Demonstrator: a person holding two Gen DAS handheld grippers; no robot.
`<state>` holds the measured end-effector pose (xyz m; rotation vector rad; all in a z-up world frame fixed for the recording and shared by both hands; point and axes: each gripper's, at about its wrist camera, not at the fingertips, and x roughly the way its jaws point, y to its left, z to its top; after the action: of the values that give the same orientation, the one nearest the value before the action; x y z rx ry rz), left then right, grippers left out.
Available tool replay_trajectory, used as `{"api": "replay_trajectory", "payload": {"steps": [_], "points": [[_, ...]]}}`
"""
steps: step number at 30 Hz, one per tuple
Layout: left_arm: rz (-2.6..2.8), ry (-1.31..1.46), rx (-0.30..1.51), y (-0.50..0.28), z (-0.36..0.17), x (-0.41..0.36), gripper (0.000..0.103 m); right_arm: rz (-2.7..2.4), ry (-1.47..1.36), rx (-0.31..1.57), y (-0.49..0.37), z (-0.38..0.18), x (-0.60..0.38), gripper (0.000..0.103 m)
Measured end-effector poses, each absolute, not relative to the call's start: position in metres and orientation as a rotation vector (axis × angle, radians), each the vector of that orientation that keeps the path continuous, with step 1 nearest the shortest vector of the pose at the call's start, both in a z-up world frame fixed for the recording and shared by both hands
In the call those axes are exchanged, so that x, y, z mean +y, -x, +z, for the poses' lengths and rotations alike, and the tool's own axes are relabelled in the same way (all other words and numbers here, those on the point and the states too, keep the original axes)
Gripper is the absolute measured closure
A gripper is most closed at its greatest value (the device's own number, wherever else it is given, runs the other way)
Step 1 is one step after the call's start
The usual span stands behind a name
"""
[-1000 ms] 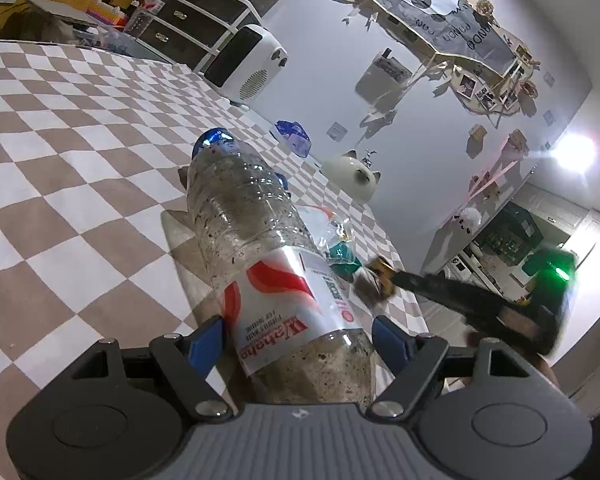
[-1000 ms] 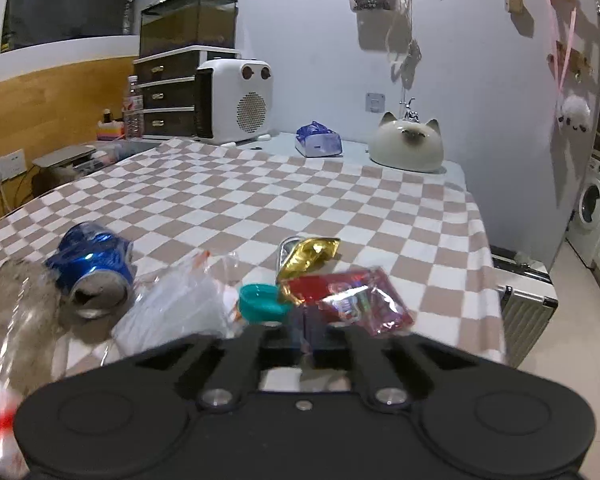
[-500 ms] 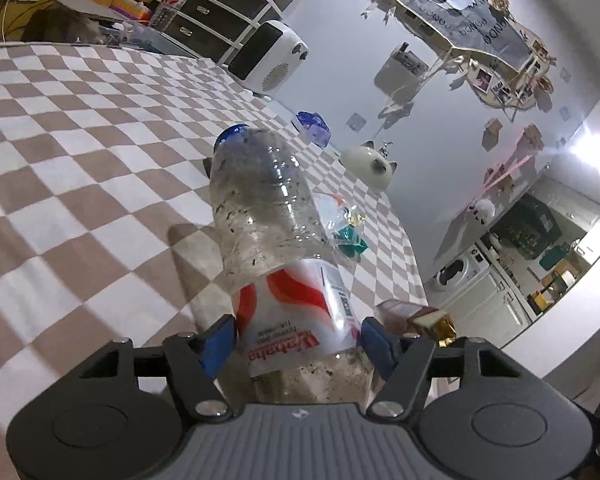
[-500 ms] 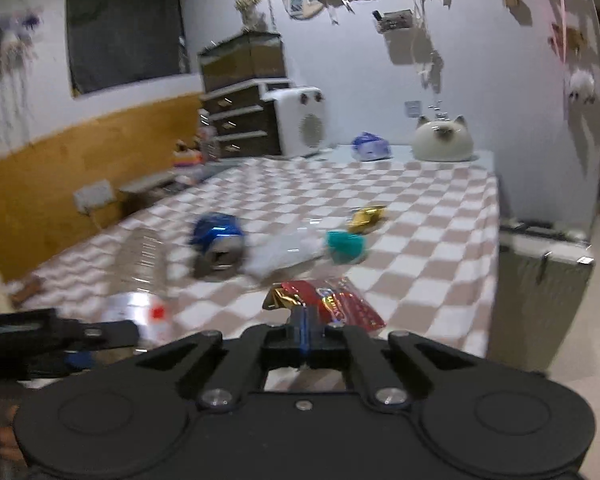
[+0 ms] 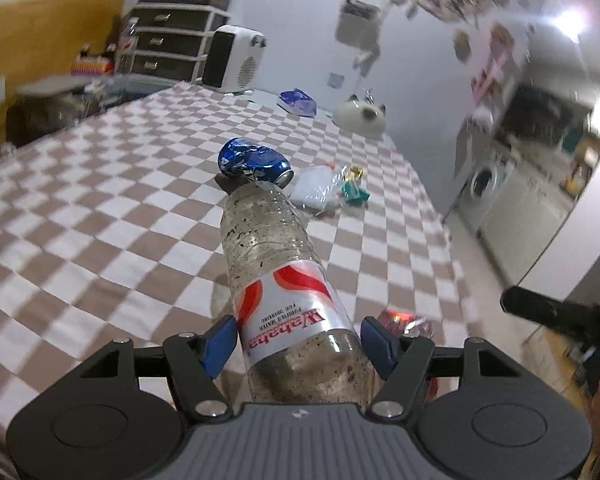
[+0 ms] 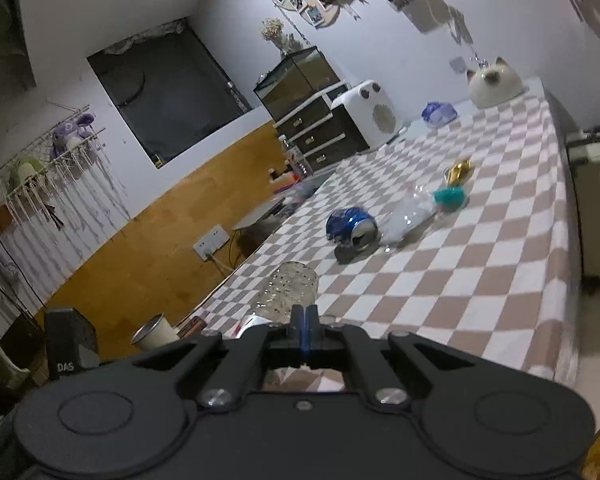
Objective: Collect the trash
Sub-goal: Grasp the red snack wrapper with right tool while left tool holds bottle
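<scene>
My left gripper (image 5: 298, 342) is shut on a clear plastic bottle (image 5: 284, 280) with a red and white label, held above the near edge of the checkered table (image 5: 100, 200). A crushed blue can (image 5: 254, 160), a clear plastic bag (image 5: 316, 188), a teal cap (image 5: 354, 196) and a gold wrapper (image 5: 354, 170) lie mid-table. My right gripper (image 6: 305, 320) is shut; the red snack wrapper it held earlier is hidden in its own view. The red wrapper (image 5: 400, 318) shows beside the left gripper's right finger. The bottle (image 6: 290, 288), can (image 6: 352, 228), bag (image 6: 410, 216) and cap (image 6: 450, 196) show in the right wrist view.
A white heater (image 5: 236, 58), a blue tissue pack (image 5: 298, 102) and a cat-shaped ornament (image 5: 362, 118) stand at the table's far end. A drawer unit (image 5: 168, 48) is behind. A washing machine (image 5: 486, 176) is to the right. A paper cup (image 6: 156, 332) sits lower left.
My left gripper has lifted the bottle and drawn back, showing the can behind it. My right gripper has pulled back from the table and rolled, and the red wrapper has left its view.
</scene>
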<state>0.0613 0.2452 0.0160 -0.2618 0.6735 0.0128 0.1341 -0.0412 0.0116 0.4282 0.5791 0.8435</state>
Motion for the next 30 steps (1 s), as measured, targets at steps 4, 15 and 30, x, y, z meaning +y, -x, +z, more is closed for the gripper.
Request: {"api": "replay_trajectory", "payload": {"steps": [4,15,30], "points": [[0.027,0.165,0.716,-0.053,0.014,0.239,0.035,0.779,-0.342,0.635,-0.128,0.008,-0.038,0.102],[0.037,0.198,0.753,-0.039,-0.007,0.239,0.035,0.494,-0.318,0.698,-0.107,-0.025,-0.004,0.039],[0.095,0.318,0.753,-0.047,-0.008,0.241,0.034,0.354,-0.178,0.661,-0.11,-0.051,0.046,0.048]]}}
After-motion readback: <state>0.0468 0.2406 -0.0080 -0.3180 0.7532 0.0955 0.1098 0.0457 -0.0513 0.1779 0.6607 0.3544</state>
